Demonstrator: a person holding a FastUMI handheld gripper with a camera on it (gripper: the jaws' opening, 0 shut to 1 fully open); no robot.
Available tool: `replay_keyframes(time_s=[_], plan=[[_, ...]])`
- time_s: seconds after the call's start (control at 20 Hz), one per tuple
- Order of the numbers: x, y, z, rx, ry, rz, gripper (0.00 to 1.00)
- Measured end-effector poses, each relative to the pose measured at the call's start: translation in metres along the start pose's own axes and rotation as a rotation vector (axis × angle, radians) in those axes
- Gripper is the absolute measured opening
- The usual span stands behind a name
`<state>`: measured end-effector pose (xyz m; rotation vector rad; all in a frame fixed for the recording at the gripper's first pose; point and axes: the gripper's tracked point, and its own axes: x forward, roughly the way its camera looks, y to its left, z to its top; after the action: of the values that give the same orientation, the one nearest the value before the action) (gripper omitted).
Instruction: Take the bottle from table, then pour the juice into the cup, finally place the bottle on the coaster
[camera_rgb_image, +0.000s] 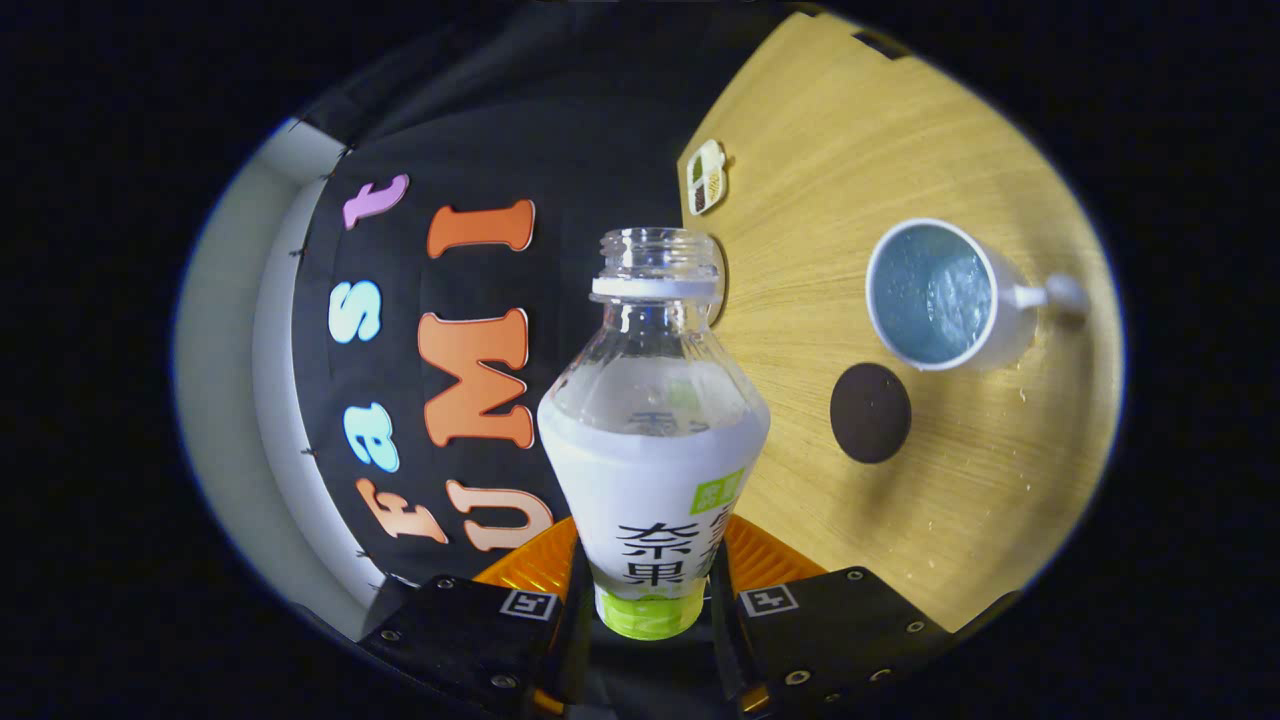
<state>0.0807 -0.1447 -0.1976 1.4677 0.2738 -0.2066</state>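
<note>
A clear, uncapped bottle (652, 440) with a white and green label sits between my fingers, and my gripper (648, 590) is shut on its lower body. The view is rolled sideways, so the wooden table (880, 130) stands to the right of the bottle. A white cup (940, 295) with a handle rests on the table beyond the fingers to the right, its inside pale blue and wet-looking. A dark round coaster (870, 412) lies on the table between the cup and the bottle. The bottle's open mouth points along the table, not over the cup.
A small white tray (707, 177) with compartments lies on the table's far part, past the bottle's neck. The booth's black cloth wall (560, 130) stands behind the bottle on the left, with a pale panel (225, 400) beside it.
</note>
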Motion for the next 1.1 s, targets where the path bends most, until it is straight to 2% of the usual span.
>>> replay_keyframes(time_s=[0.2, 0.4, 0.6, 0.8, 0.95, 1.1], plan=[[0.001, 0.001, 0.015, -0.23, -0.054, -0.031, 0.52], [0.004, 0.017, 0.029, -0.55, -0.107, -0.074, 0.52], [0.003, 0.017, 0.054, -0.958, -0.199, -0.208, 0.52], [0.015, 0.034, 0.05, -1.235, -0.26, -0.205, 0.52], [0.044, 0.005, 0.052, -1.341, -0.239, -0.305, 0.52], [0.064, -0.02, 0.043, -1.332, -0.216, -0.325, 0.52]])
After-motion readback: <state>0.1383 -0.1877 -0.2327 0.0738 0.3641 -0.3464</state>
